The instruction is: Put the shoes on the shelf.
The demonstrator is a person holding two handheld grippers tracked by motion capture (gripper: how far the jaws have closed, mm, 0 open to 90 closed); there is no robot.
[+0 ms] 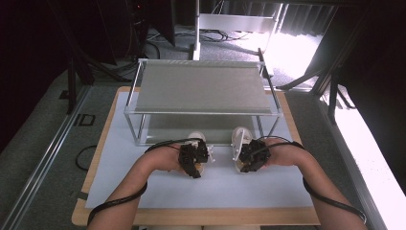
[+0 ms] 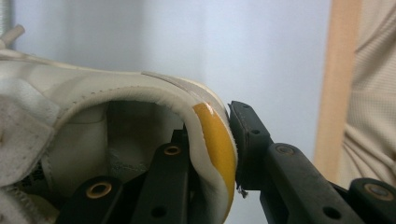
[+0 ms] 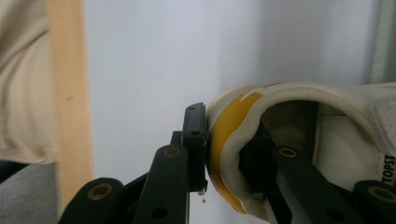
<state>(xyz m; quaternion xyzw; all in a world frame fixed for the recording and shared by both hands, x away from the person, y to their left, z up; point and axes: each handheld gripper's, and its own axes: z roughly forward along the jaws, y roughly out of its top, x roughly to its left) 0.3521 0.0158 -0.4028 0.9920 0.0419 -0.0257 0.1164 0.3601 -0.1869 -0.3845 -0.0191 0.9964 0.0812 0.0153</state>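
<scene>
A: Start nearest the person. What has the left claw got hold of?

B: The heel of a white shoe. One jaw sits inside the collar, the other presses on the yellow heel tab from outside, so the claw is closed down to the thickness of the heel wall. I'd judge that's the stiffest part of the shoe, which is why it is pinched there and not at the soft tongue.

A: And the right claw?

B: A mirror of it. It is clamped on the heel of the other white shoe, outer jaw flat against that shoe's yellow stripe, inner jaw down in the opening.

A: Where are the two shoes on the tabletop?

B: In the high view both lie on the pale mat in the middle of the tabletop, side by side but apart, heels toward the person and toes pointing away. The left claw and the right claw each sit at a heel, forearms coming in from below.

A: Why toes forward?

B: Just beyond the toes stands a metal rack with a lower shelf and an upper one. Held by the heels, the shoes could go in toe first, so my guess is they are meant for that lower shelf.

A: Are the toes under it yet?

B: They look to be at its front edge; I can't tell whether they are in.
</scene>
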